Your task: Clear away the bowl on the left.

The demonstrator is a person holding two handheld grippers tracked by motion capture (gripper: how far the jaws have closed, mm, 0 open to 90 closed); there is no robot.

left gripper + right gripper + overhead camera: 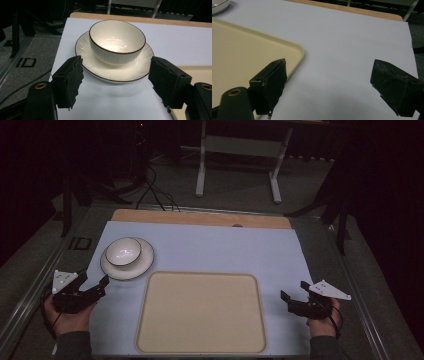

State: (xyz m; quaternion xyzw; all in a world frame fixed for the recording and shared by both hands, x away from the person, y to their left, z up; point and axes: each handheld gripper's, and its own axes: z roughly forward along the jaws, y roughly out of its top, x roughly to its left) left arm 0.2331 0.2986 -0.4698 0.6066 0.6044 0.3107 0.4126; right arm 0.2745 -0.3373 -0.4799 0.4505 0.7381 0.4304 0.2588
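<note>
Presumably the work in hand concerns the bowl [117, 41], which stands upright in the middle of the plate [140, 67] at the far left of the blue mat [225, 250], just beyond the far left corner of the tray [200, 312].

Handling: both pieces look like glazed ceramic, so judge them stiff, fairly heavy, smooth, slippery and liable to chip or break if dropped or knocked together. The bowl is loose on the plate and may slide if the plate is tilted.

Take-hold points: grip the bowl across its rim wall, one pad inside and one outside. Grip the plate at its flat outer rim, where the near edge is free of the bowl. Lift level.

Left tongs [115, 82]: jaws wide apart, holding nothing, touching nothing. They point at the bowl and plate, whose near edge lies between and just beyond the two pads [68, 80].

Right tongs [332, 87]: jaws wide apart, empty, hovering over the bare mat at the right side of the surface, just beside the tray's right edge and well apart from the bowl.
</note>
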